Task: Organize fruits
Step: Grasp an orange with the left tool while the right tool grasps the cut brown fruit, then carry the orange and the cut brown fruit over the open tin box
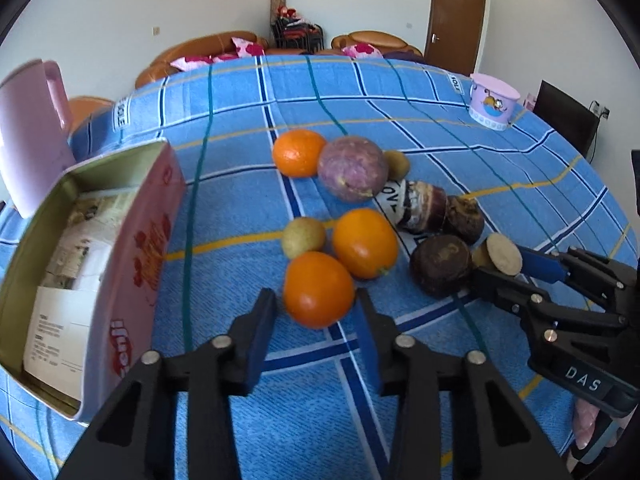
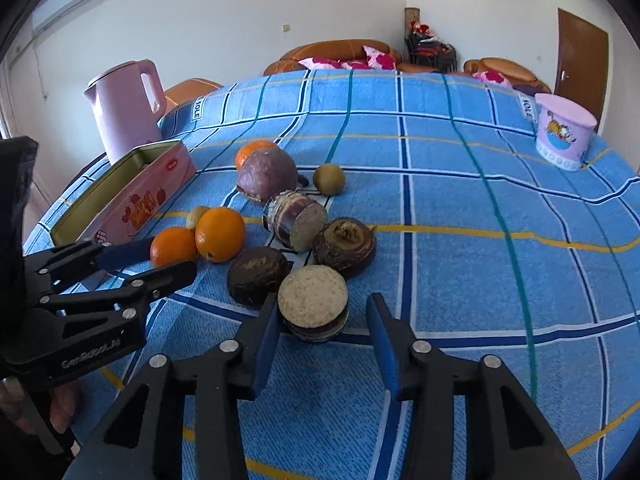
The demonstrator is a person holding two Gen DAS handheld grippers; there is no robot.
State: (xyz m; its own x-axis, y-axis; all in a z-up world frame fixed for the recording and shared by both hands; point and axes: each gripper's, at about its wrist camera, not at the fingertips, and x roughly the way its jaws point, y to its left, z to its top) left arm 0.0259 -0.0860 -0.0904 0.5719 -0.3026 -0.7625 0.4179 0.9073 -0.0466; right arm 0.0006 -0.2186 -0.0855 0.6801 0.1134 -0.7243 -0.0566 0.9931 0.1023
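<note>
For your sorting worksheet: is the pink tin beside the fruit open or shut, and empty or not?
Open and not empty: the pink tin has no lid on, and white paper packets lie inside.

Fruit cluster [image 1: 352, 216] sits mid-table [image 2: 460, 208]. Tin [image 1: 132, 264] lies to its left nr the left edge, kettle [image 2: 124, 108] behind the tin. Tub [image 2: 564, 136] at far right corner, well apart from your fruit.
</note>
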